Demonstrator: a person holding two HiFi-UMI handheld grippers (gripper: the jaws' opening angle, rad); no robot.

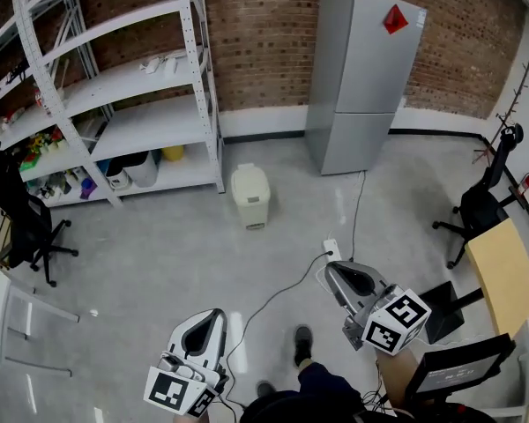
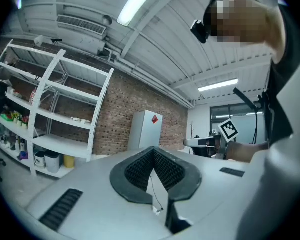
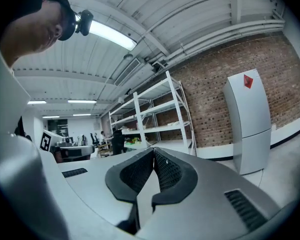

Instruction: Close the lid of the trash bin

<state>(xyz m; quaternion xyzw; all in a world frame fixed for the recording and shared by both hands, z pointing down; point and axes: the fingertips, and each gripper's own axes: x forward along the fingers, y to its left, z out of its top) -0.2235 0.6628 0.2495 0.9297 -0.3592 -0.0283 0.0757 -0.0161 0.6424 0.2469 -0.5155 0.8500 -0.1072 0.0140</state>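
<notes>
The small trash bin [image 1: 250,196] stands on the floor [image 1: 159,263], well away, near the shelf [image 1: 150,129]. It looks like light, hard plastic, so a soft push on its lid [image 1: 249,181] should do. The left hand-held gripper [image 1: 217,314] and right hand-held gripper [image 1: 331,268] are both pressed together, holding nothing.

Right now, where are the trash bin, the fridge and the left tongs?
trash bin [image 1: 249,183]: head view, on its lid.
fridge [image 1: 375,60]: head view, on its upper door.
left tongs [image 2: 153,150]: left gripper view, where the shut tips meet.
</notes>
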